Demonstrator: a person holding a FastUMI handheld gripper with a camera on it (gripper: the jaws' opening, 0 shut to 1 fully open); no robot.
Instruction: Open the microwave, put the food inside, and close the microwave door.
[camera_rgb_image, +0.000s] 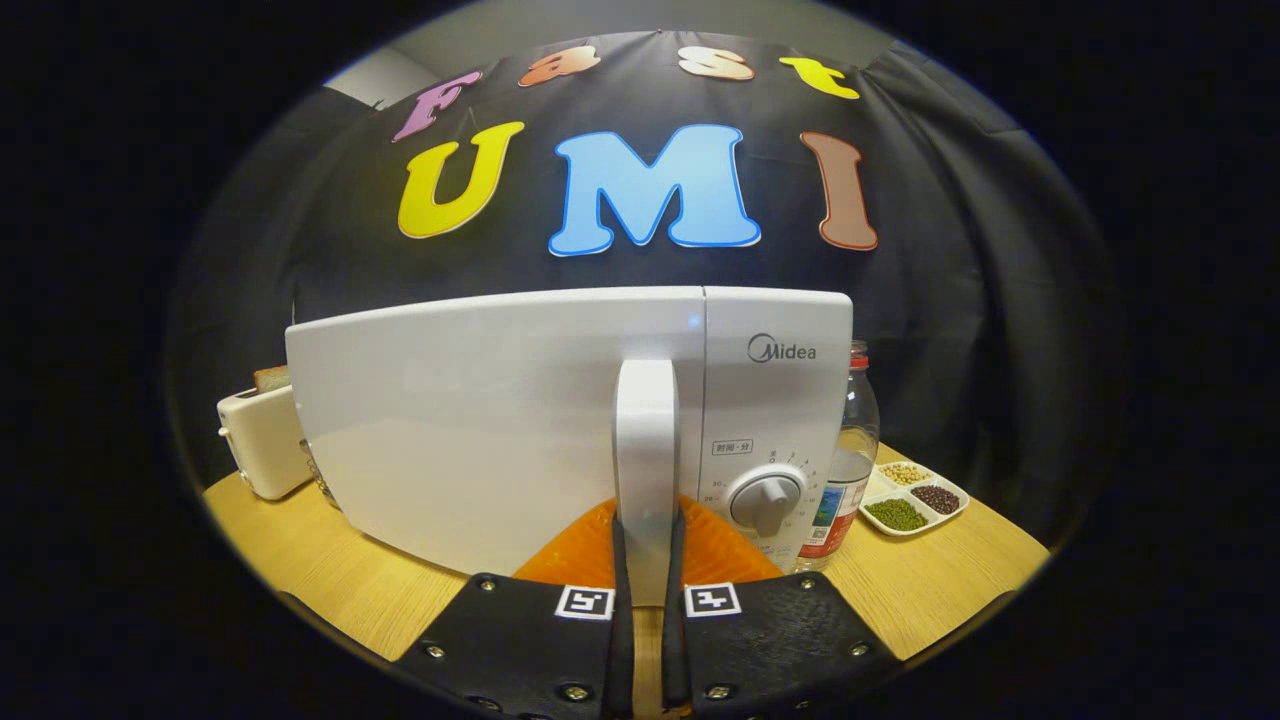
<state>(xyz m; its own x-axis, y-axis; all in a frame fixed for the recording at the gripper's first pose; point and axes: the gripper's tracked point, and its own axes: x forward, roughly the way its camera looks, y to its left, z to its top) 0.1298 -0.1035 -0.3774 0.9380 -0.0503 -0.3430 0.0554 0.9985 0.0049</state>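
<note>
White glossy microwave (480, 430) mid wooden worktop (920, 590), door shut | our gripper (648, 545) fingers clamped on its white vertical bar handle (646, 440) | we judge handle rigid, slick; grip low, pull along hinge arc | food not identified.

The white microwave (480, 430) stands upright on the wooden table, door closed. Its vertical door handle (646, 450) sits between the gripper (647, 545) fingers, which clamp it from both sides.
</note>
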